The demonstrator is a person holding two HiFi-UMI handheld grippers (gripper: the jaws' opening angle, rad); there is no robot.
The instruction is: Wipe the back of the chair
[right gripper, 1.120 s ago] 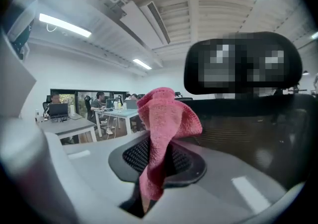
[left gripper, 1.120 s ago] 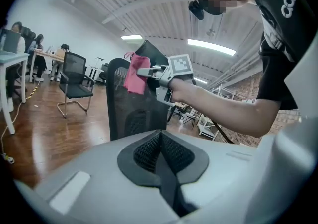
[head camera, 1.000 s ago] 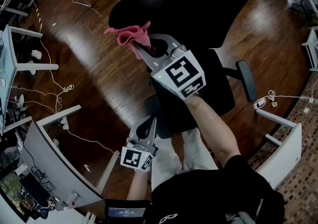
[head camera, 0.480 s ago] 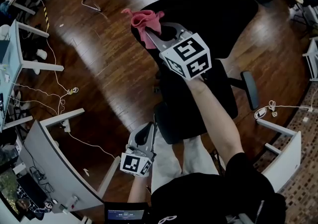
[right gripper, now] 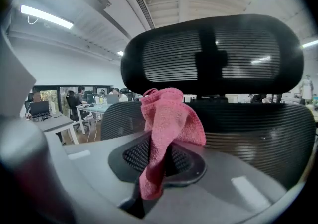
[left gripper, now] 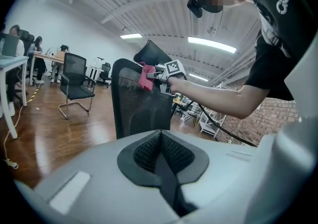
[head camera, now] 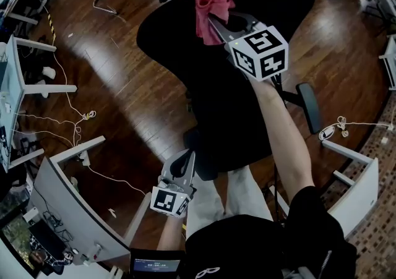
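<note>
Overhead, the dark wooden floor (head camera: 117, 80) fills most of the head view, with thin pale cables (head camera: 74, 115) trailing over it at the left. Black mesh office chair (head camera: 216, 117) stands in the middle, seen from above, one padded armrest (head camera: 307, 103) jutting out on its right side. In the right gripper view the chair's curved headrest (right gripper: 213, 54) sits high, with the broad mesh back (right gripper: 258, 128) below it. The person's bare right forearm (head camera: 281, 129) reaches out over the chair. Right tongs (head camera: 213, 23), marker cube (head camera: 260, 52) on top, are up at the top edge of the back. Their jaws are pinched on a pink cloth (head camera: 212, 7). In their own view the cloth (right gripper: 169, 118) rises in a loose bunch from between the pads and hangs in front of the gap between headrest and back. Whether it presses on the mesh cannot be told. The left gripper view shows the same cloth (left gripper: 146, 76) level with the top rim of the chair back (left gripper: 134, 99). Left tongs (head camera: 185, 159) are held low, near the person's pale trouser legs (head camera: 232, 194) and just beside the chair's near edge. Jaws pressed together with nothing between them (left gripper: 161, 141), well apart from the cloth.
</note>
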